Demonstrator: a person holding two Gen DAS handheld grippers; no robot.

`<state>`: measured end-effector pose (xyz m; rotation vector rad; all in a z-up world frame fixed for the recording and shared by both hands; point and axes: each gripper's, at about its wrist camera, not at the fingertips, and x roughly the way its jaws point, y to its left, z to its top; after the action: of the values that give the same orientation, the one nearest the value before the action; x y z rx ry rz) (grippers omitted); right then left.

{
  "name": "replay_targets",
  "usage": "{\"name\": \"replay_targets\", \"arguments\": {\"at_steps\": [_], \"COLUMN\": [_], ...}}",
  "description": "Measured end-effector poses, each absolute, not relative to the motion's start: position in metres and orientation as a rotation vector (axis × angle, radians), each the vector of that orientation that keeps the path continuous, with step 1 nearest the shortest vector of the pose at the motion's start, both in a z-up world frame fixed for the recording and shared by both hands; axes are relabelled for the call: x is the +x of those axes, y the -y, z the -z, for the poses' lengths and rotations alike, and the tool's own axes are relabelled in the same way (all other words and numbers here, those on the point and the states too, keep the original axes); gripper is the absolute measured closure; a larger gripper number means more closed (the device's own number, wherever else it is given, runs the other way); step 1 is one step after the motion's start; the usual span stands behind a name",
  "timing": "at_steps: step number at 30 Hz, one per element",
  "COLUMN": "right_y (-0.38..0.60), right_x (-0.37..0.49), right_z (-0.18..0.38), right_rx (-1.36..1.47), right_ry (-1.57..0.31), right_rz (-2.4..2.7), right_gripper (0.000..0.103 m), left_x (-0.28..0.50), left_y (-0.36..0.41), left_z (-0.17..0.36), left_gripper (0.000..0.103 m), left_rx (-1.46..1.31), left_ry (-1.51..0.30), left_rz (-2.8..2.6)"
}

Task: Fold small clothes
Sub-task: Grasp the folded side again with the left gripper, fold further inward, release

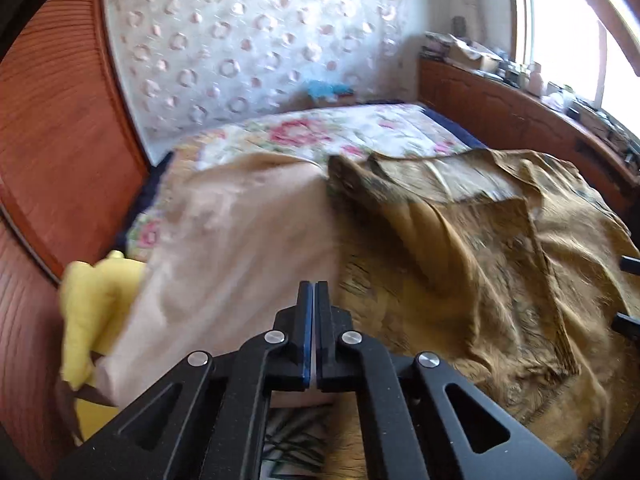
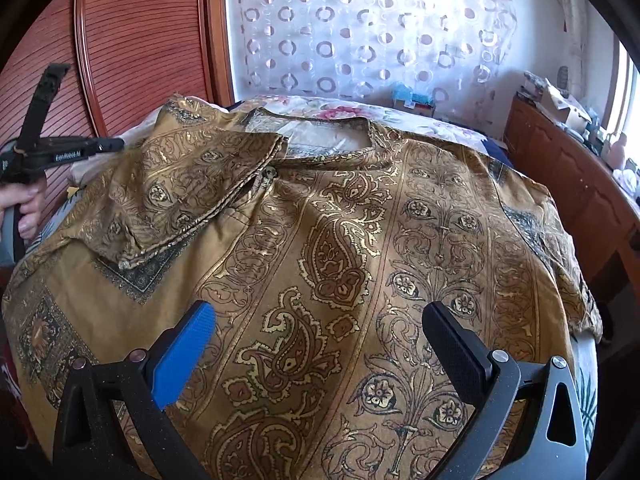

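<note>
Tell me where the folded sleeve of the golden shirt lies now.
In the right wrist view, the folded sleeve lies over the upper left of the golden shirt, just left of the neckline, beyond the right gripper.

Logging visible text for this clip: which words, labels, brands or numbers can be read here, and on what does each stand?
"GenRobot.AI", as best it reads, in small white letters on the black body of the left gripper, seen from the right wrist view; the print is small and slightly blurred.
Boxes and clutter on the wooden cabinet by the window: any print too small and blurred to read.
The patterned shirt carries paisley ornament only, no lettering.
</note>
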<state>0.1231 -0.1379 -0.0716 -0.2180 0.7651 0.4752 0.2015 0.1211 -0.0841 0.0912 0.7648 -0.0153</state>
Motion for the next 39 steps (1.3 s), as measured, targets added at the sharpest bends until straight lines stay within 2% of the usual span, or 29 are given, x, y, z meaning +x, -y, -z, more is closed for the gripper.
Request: {"name": "replay_targets", "arguments": {"at_steps": [4, 5, 6, 7, 8, 9, 20, 21, 22, 23, 28, 36, 37, 39], "right_y": [0.135, 0.135, 0.135, 0.135, 0.135, 0.135, 0.14, 0.141, 0.141, 0.141, 0.141, 0.14, 0.139, 0.139], "right_x": [0.121, 0.121, 0.121, 0.121, 0.121, 0.121, 0.124, 0.124, 0.124, 0.124, 0.124, 0.124, 0.124, 0.124], "right_z": [0.071, 0.071, 0.071, 0.072, 0.072, 0.072, 0.07, 0.069, 0.069, 0.069, 0.07, 0.069, 0.069, 0.069], "right_rx": [-0.235, -0.238, -0.24, -0.243, -0.245, -0.247, -0.228, -0.227, -0.226, -0.226, -0.229, -0.241, -0.243, -0.247], "right_ry": [-0.76, -0.759, -0.759, -0.759, -0.759, -0.758, -0.759, -0.758, -0.757, -0.756, -0.756, -0.759, -0.76, -0.761], "right_rz": [-0.469, -0.469, -0.467, -0.464, -0.462, -0.461, -0.455, -0.455, -0.455, -0.456, -0.454, -0.452, -0.452, -0.452], "right_gripper": [0.0, 0.0, 0.0, 0.0, 0.0, 0.0, 0.0, 0.0, 0.0, 0.0, 0.0, 0.0, 0.0, 0.0], "left_x": [0.204, 0.205, 0.207, 0.209, 0.211, 0.216, 0.26, 0.256, 0.254, 0.252, 0.243, 0.258, 0.261, 0.267], "left_y": [-0.124, -0.122, -0.119, -0.116, -0.114, -0.11, -0.066, -0.064, -0.062, -0.059, -0.073, -0.139, -0.145, -0.157], "left_z": [0.078, 0.076, 0.074, 0.073, 0.073, 0.074, 0.111, 0.111, 0.111, 0.11, 0.073, 0.026, 0.026, 0.03], "left_gripper": [0.098, 0.088, 0.07, 0.061, 0.055, 0.054, 0.054, 0.062, 0.075, 0.098, 0.099, 0.099, 0.097, 0.088], "left_rx": [0.048, 0.045, 0.036, 0.022, 0.008, -0.006, -0.093, -0.07, -0.046, -0.024, 0.036, 0.11, 0.113, 0.109], "left_ry": [-0.748, -0.743, -0.736, -0.731, -0.729, -0.737, -0.923, -0.916, -0.909, -0.909, -0.825, -0.764, -0.778, -0.81], "left_rz": [0.062, 0.075, 0.097, 0.118, 0.132, 0.15, 0.218, 0.199, 0.187, 0.19, 0.133, -0.01, -0.017, -0.027]}}
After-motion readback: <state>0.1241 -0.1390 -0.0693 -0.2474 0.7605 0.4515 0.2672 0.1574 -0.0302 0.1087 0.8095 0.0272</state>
